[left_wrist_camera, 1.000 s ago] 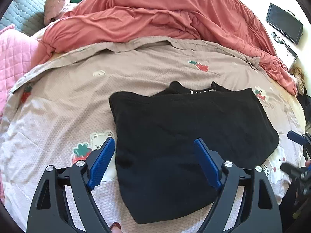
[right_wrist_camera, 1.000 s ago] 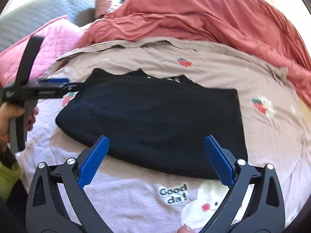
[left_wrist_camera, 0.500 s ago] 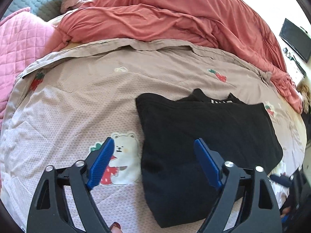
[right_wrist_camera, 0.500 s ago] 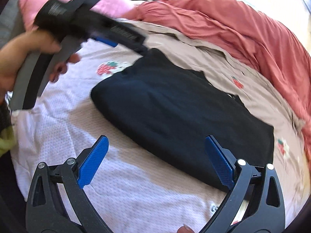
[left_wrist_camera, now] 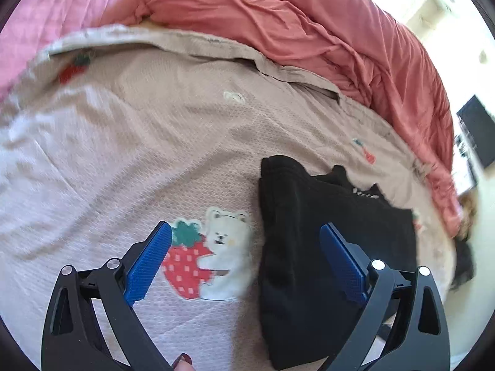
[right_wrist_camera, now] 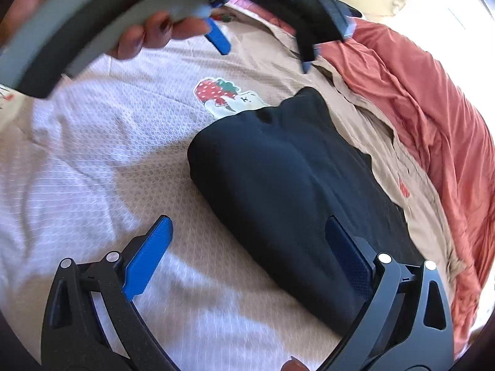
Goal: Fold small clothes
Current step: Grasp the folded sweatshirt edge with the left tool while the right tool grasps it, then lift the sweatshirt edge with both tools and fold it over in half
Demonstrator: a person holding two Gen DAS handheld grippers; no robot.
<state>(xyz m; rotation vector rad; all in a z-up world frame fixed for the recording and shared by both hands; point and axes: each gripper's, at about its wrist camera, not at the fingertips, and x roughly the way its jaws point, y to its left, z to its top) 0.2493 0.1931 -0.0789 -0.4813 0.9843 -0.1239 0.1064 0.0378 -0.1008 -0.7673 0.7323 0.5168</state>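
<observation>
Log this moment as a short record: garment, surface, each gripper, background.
garment: black garment, folded, lying flat
surface: beige bedsheet with a strawberry-bear print
left gripper: open, holding nothing, right finger over the garment's edge
right gripper: open, holding nothing, garment between and beyond its fingers
background: red duvet bunched behind; pink quilt at far left

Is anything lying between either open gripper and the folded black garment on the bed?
Nothing visible does. The black garment lies alone on the bedspread. The right gripper and left gripper are both open, each with one finger already over the cloth.
</observation>
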